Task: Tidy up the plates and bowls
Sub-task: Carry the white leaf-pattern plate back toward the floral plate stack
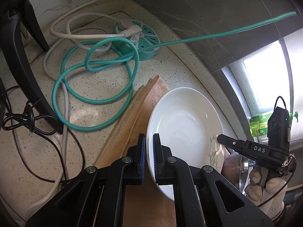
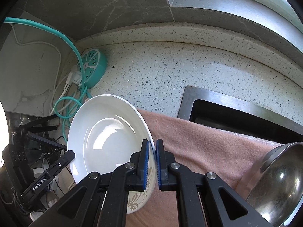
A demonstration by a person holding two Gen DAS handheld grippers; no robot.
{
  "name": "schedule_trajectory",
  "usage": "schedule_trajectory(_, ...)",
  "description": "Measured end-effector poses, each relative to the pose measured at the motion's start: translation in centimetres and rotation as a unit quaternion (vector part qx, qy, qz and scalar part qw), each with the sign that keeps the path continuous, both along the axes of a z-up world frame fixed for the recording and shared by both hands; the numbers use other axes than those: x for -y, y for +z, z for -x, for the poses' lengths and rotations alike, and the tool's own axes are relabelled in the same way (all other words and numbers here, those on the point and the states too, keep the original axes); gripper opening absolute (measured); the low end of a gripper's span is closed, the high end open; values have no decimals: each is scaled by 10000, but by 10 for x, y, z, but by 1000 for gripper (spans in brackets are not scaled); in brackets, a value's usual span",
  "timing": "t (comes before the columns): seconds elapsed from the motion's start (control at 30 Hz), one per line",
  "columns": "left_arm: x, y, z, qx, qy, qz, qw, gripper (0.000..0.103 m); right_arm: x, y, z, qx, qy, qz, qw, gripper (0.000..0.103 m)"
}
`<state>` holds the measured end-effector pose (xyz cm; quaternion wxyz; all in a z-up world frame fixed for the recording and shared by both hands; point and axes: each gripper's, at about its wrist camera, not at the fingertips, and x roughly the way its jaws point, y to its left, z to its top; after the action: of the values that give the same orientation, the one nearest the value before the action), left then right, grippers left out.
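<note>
A white deep plate (image 1: 185,124) with a grey leaf pattern on its rim is held tilted above a pinkish-orange cloth (image 1: 140,113). My left gripper (image 1: 149,139) is shut on the plate's left rim, its blue pads pressing either side. My right gripper (image 2: 152,142) is shut on the opposite rim of the same plate (image 2: 109,132). In the left wrist view the right gripper (image 1: 220,138) reaches in from the right, held by a gloved hand (image 1: 265,185). The left gripper (image 2: 69,152) shows at the plate's far edge in the right wrist view.
A steel bowl (image 2: 274,185) lies on the cloth (image 2: 208,151) at the lower right. Behind it is a sink (image 2: 236,113). A teal socket hub (image 1: 144,37) with teal and white cables (image 1: 94,87) sits in the counter's corner. A green bottle (image 1: 259,124) stands by the window.
</note>
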<state>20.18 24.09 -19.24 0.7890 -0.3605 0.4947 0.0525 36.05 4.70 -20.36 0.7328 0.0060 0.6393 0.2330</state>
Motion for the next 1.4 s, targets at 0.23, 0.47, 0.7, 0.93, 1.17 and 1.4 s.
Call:
schedule_trajectory(0.23,5,8,5,55,-25,10,10000,6,7,10,11,5,14,-41,10000,7)
schedule_trajectory(0.47,8,20,15,155,-66,-17,9999,6,14,28,23,67,-18,-151,9999,7)
schedule_trajectory(0.7,12,35,29,276,-102,-36,9996,6,21,43,42,123,-25,-231,9997,7)
schedule_trajectory(0.93,25,45,43,334,-231,-43,9992,6,39,53,63,188,-96,-334,9992,7)
schedule_trajectory(1.17,39,49,55,324,-381,-30,9987,6,60,60,85,207,-257,-466,9984,7)
schedule_trajectory(1.4,55,52,70,351,-613,-38,9975,6,86,57,104,165,-484,-596,9969,7)
